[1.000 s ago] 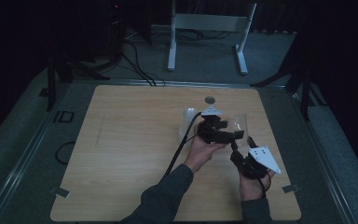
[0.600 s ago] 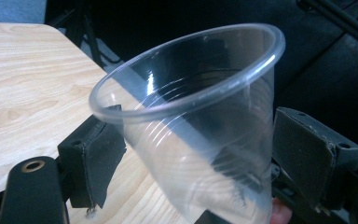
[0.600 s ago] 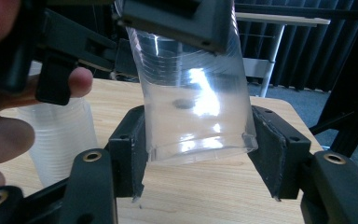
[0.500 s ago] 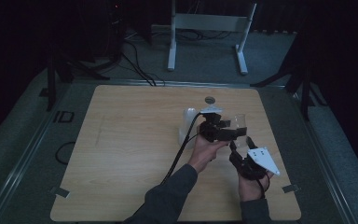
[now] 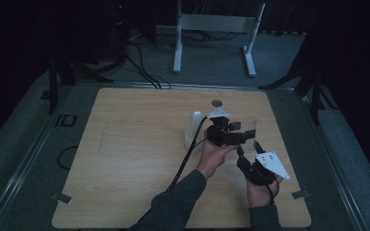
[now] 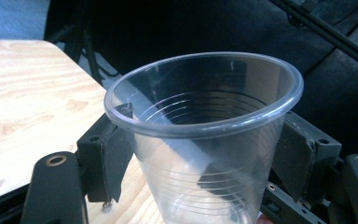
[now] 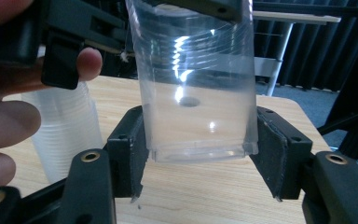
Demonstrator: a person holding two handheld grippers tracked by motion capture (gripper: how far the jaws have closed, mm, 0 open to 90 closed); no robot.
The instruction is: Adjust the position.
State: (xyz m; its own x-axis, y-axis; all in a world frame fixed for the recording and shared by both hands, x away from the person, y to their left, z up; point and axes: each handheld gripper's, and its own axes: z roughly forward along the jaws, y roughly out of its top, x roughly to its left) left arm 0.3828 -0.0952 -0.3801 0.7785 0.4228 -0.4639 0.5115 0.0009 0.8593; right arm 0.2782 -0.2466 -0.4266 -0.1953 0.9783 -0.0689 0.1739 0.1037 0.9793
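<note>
A clear plastic cup point(image 5: 246, 126) is held above the table between both grippers. My left gripper point(image 5: 232, 135) is shut on it; in the left gripper view the cup point(image 6: 205, 140) stands upright with a black pad pressed on each side. My right gripper point(image 5: 248, 147) comes in from the near side. In the right gripper view its pads point(image 7: 129, 149) meet the two sides of the cup's base point(image 7: 198, 126), so it is shut on the cup too. A hand's fingers point(image 7: 9, 121) and part of the left gripper show at the top left of that view.
A stack of clear cups point(image 5: 193, 129) stands on the wooden table point(image 5: 125, 154) just left of the grippers, and appears again point(image 7: 65, 135) in the right gripper view. A small round dark object point(image 5: 217, 102) lies near the table's far edge. A white metal stand point(image 5: 212, 29) is on the floor beyond.
Both grippers and the cup have shifted only slightly, and the right gripper stays close under the cup.
</note>
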